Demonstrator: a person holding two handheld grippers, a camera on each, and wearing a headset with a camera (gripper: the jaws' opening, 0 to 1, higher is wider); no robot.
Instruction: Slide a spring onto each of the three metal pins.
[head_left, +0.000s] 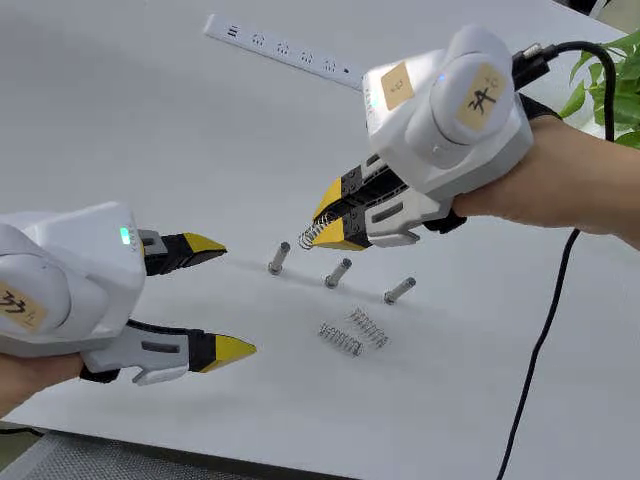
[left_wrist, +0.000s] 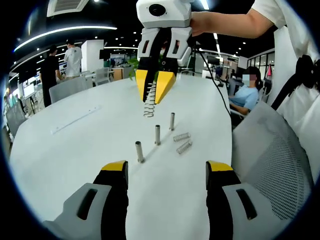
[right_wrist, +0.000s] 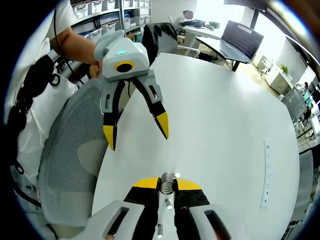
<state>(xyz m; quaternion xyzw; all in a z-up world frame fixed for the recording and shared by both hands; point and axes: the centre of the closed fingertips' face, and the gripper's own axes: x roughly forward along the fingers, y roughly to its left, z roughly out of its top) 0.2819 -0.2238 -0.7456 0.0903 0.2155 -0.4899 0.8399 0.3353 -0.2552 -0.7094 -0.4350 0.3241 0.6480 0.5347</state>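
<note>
Likely light and easily squashed, the spring (head_left: 313, 233) hangs pinched by its top end in the right gripper (head_left: 328, 220), at 2 o'clock of the leftmost pin (head_left: 279, 258), while the left gripper (head_left: 228, 297) gapes empty.

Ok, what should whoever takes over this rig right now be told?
Right gripper: shut on one small coiled steel spring, held in the air near the pins.
Left gripper: open, empty, hovering short of the pins.
Three short grey metal pins stand in a row on the white table, all bare; two loose springs lie beside them.
Done: one spring picked up. Left: all three springs onto pins.
</note>
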